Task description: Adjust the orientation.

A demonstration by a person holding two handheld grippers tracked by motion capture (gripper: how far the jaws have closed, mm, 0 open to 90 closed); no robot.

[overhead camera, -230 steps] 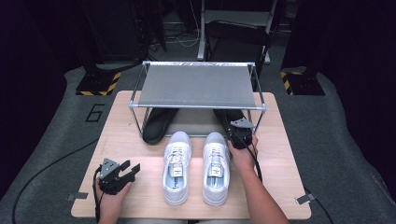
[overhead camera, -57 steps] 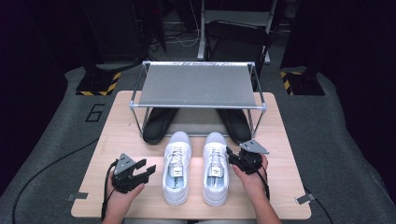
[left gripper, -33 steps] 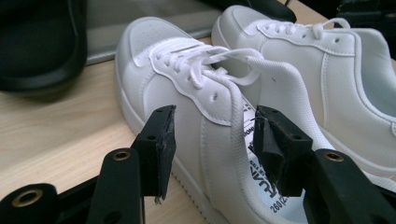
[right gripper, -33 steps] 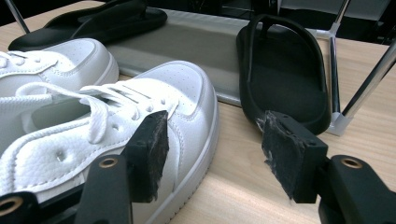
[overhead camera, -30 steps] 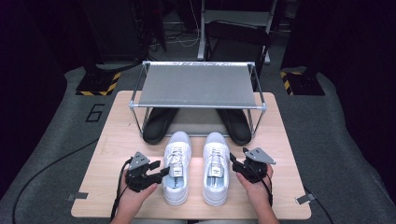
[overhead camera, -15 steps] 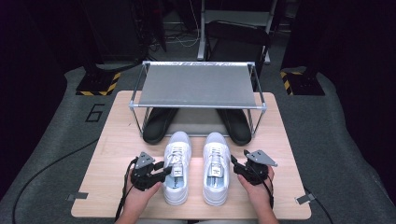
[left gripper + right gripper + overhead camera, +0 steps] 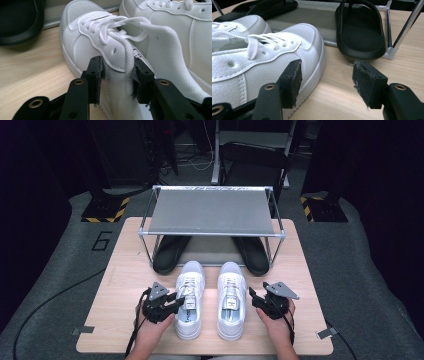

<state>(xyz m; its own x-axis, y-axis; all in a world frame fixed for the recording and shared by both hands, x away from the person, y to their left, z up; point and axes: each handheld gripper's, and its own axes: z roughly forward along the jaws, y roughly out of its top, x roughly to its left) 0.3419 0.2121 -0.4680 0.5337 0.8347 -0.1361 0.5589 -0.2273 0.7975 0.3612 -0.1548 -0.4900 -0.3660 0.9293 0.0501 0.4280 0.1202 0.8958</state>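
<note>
— Left side?
— My left gripper (image 7: 116,75) has just been closing; its pads now pinch the left white sneaker's (image 7: 190,297) collar wall.
— Right?
— My right gripper (image 7: 325,82) gapes empty beside the right white sneaker (image 7: 231,297); black slippers (image 7: 359,30) lie beyond.

sneakers (image 7: 211,302): white, white laces | slides (image 7: 171,254): black | rack (image 7: 212,212): grey shelf, silver frame | table (image 7: 125,270): light wood grain | grippers (image 7: 167,304): black | floor (image 7: 65,265): grey, yellow-black hazard stripes

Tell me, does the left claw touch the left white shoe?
Touching. In the left gripper view, both pads of the left claw, which has just been closing, press the collar edge of the left white shoe.
</note>
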